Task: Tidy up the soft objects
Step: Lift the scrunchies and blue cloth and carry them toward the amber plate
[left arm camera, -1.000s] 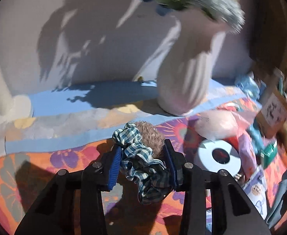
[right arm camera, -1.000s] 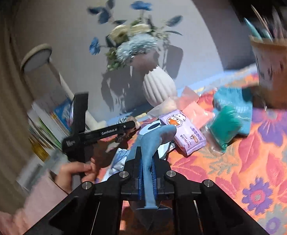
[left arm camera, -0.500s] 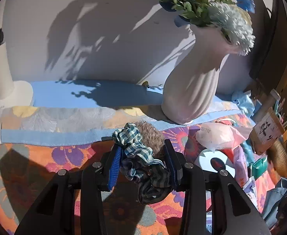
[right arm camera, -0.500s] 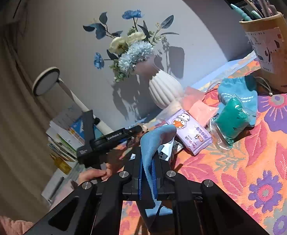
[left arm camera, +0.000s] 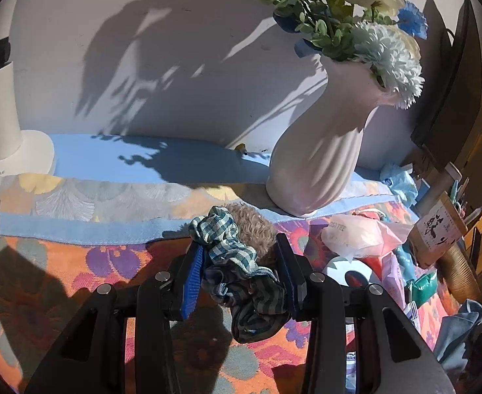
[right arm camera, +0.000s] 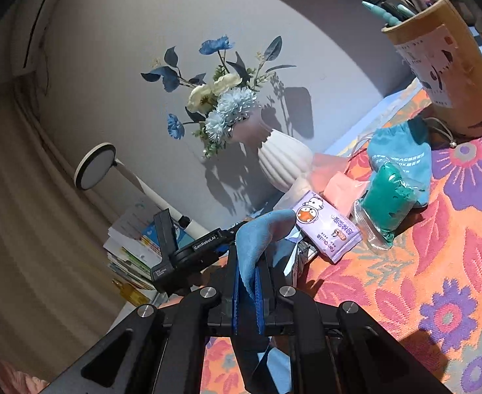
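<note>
In the left wrist view, a white lamp base (left arm camera: pixel 17 154) stands at the left edge of the frame against the pale wall (left arm camera: pixel 142 49); right of it the blue border strip of the flowered cloth (left arm camera: pixel 76 229) lies bare, open room across the worktop as far as the ribbed white vase (left arm camera: pixel 316 164). At lower centre the left gripper (left arm camera: pixel 241 262) has its fingers clamped on a checked scrunchie (left arm camera: pixel 231 256), a brown fuzzy one (left arm camera: pixel 254 226) pressed against it. Right of the vase the worktop is crowded: a pink bag (left arm camera: pixel 362 236) and a pen holder (left arm camera: pixel 438 229) near the right edge. In the right wrist view, stacked books (right arm camera: pixel 132 249) sit at the left; at lower centre the right gripper (right arm camera: pixel 249 282) has its fingers closed tight on a blue cloth (right arm camera: pixel 257 233); right of it lie a lilac tissue pack (right arm camera: pixel 329 229) and a green bundle in clear wrap (right arm camera: pixel 388 200).
</note>
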`<state>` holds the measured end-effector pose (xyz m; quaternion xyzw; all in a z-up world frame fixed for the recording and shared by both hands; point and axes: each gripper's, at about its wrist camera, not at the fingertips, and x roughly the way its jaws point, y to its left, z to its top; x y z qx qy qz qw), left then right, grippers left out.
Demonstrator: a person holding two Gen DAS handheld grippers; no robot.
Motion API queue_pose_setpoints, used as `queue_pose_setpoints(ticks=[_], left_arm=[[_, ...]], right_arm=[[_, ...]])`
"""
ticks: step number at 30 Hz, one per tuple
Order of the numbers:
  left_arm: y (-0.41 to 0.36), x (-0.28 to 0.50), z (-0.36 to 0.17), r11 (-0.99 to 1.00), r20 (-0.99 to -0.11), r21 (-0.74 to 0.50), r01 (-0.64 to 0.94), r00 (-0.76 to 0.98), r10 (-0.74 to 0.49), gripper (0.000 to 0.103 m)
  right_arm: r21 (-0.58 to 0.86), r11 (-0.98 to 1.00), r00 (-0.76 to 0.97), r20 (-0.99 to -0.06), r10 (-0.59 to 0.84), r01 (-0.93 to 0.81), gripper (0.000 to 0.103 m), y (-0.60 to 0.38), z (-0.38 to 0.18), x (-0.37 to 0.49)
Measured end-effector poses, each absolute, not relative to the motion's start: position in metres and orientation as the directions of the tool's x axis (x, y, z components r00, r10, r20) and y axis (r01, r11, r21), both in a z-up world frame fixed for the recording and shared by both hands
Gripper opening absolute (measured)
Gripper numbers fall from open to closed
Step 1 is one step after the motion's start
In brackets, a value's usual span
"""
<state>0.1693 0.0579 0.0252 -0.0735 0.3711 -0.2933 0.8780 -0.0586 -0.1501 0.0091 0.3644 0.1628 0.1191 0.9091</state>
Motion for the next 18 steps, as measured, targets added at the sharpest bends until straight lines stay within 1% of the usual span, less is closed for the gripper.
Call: queue_pose_setpoints(ticks=[13, 18], left_arm=[[0.0550, 0.1645, 0.0267, 0.835, -0.611, -0.305, 0.458, 0.579, -0.541, 0.038], [0.0568, 0.1638, 0.0249, 0.839, -0.594, -0.303, 0.452, 0.599, -0.537, 0.038]], right_arm=[[0.701, 0.705, 0.915, -0.206, 0.348, -0.110, 0.007, -0.1497, 0.0091, -0.0597], [0.699, 0.705, 0.916, -0.198, 0.349, -0.118, 0.007, -0.1489, 0.0101, -0.0605]])
